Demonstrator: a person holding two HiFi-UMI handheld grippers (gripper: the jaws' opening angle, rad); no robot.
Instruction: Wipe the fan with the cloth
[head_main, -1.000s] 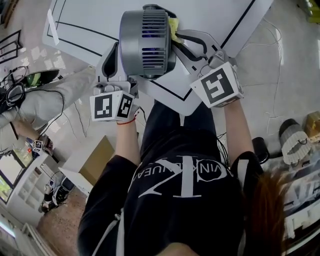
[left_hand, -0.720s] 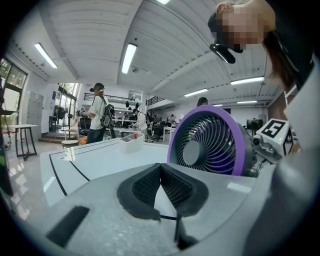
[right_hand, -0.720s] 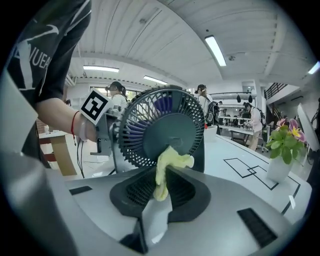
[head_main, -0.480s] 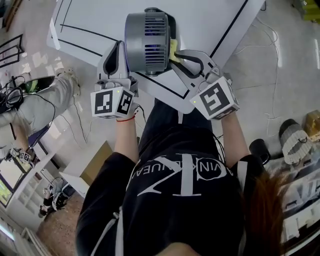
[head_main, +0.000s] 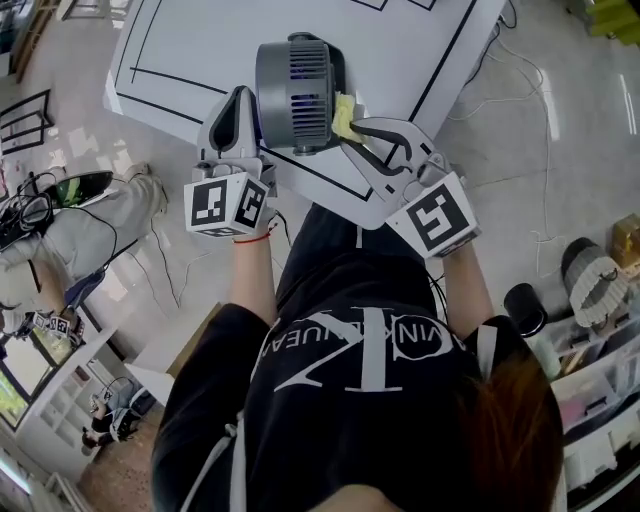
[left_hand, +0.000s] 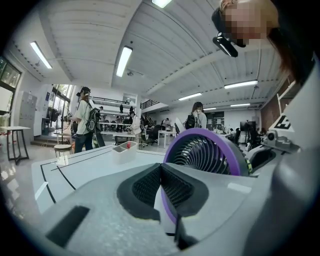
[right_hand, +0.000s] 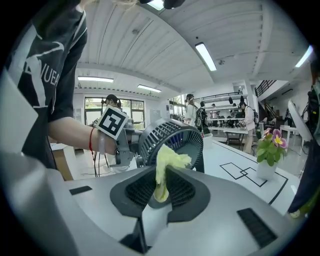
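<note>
The table (head_main: 420, 60) carries the fan (head_main: 295, 85) close to its near edge, beside a corner; the fan has not shifted on the black line under it. The left gripper (head_main: 238, 100) is clenched on nothing and sits against the fan's left side, apparently steadying it; actual contact cannot be confirmed. The right gripper (head_main: 352, 132) is clamped on the yellow cloth (head_main: 343, 117). Over the last second the cloth has travelled from the far part of the fan's right flank to the near part, so one wiping pass along that flank looks nearly complete. The front ring and left side probably remain to be wiped.

Clearance: bare tabletop lies open beyond and right of the fan. The near edge and the person's body limit any pull-back. The flower pot (right_hand: 267, 162) stands well apart.
</note>
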